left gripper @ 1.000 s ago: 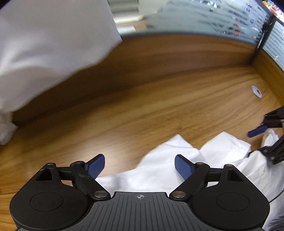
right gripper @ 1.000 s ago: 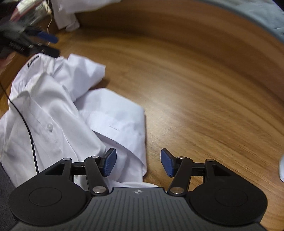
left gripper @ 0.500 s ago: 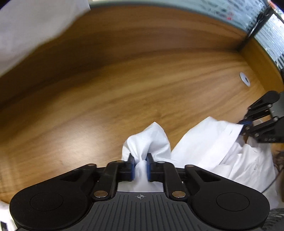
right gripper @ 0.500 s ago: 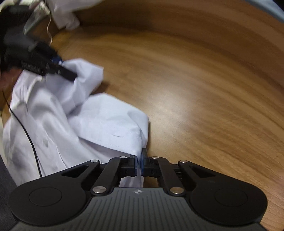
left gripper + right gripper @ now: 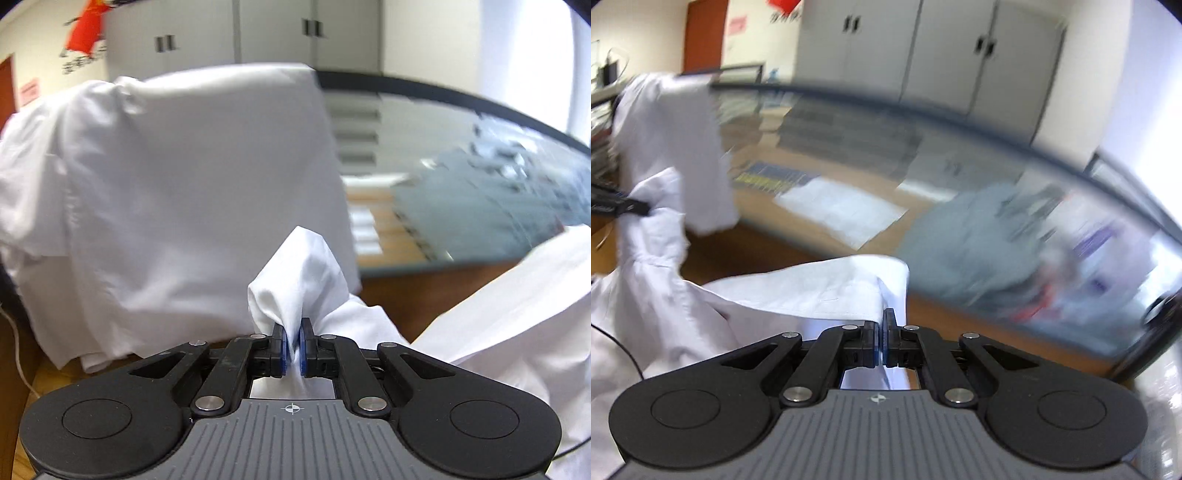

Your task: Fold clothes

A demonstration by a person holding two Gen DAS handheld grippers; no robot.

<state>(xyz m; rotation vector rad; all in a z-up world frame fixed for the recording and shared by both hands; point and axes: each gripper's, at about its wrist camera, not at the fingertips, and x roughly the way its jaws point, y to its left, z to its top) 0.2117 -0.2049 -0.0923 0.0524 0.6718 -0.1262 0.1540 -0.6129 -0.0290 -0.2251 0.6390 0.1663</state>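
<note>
A bunch of the white shirt (image 5: pixel 300 273) stands up between the blue pads of my left gripper (image 5: pixel 291 345), whose jaws are closing on the cloth. More of it hangs off to the right (image 5: pixel 517 317). In the right wrist view, my right gripper (image 5: pixel 882 341) is shut on the hem of the white shirt (image 5: pixel 812 291), which stretches left and up to the left gripper (image 5: pixel 646 210). Both grippers hold the shirt lifted above the wooden desk (image 5: pixel 424 295).
Another white garment (image 5: pixel 177 192) drapes over the glass partition (image 5: pixel 923 155) behind the desk, also visible as a white garment (image 5: pixel 672 147) at left. Grey cabinets (image 5: pixel 923 48) line the far wall. A thin black cable (image 5: pixel 626 350) runs across the shirt at lower left.
Both grippers closed on the shirt as it lay on the desk, then rose and tilted up. The views now face the partition and the room instead of the desktop.
</note>
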